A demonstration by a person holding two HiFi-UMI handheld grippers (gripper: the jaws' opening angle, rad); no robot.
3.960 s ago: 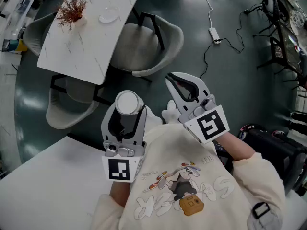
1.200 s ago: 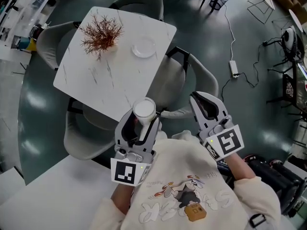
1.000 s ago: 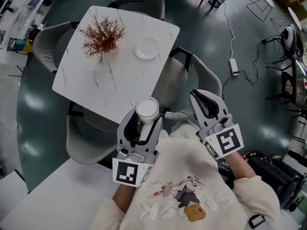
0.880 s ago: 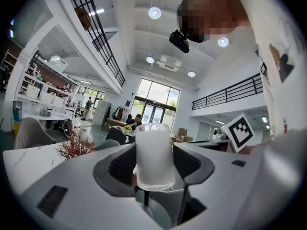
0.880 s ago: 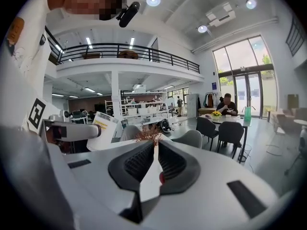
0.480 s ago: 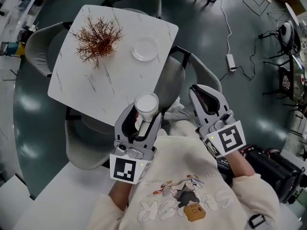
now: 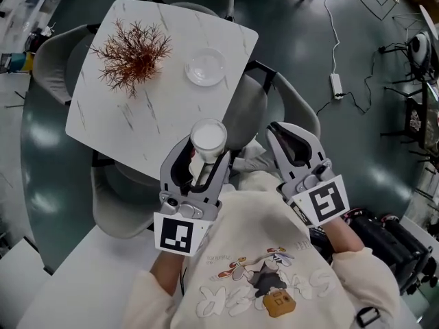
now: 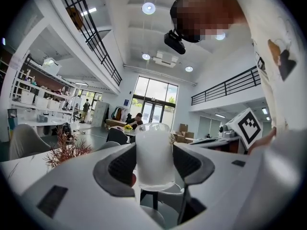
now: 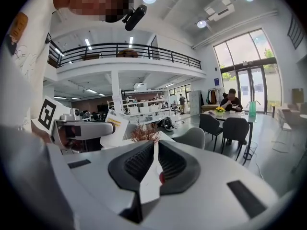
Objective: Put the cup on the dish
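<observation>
A white frosted cup (image 7: 208,137) stands upright between the jaws of my left gripper (image 7: 204,151), which is shut on it. In the left gripper view the cup (image 8: 154,155) fills the gap between the dark pads, and the left gripper (image 8: 154,164) points nearly level. The clear round dish (image 7: 205,67) lies on the white marble table (image 7: 171,108), beyond the cup and apart from it. My right gripper (image 7: 282,131) hangs to the right of the cup, over a grey chair, with its jaws shut and nothing in them; the right gripper (image 9: 154,150) shows its pads pressed together.
A red dried branch ornament (image 7: 130,53) stands on the table left of the dish. Grey chairs (image 7: 247,108) (image 7: 116,204) ring the table. A power strip (image 7: 335,83) with its cable lies on the dark floor. A white tabletop (image 7: 75,286) is at lower left.
Both grippers have moved toward the marble table, and the cup in the left one now overlaps the table's near corner in the head view. The right gripper stayed shut.
</observation>
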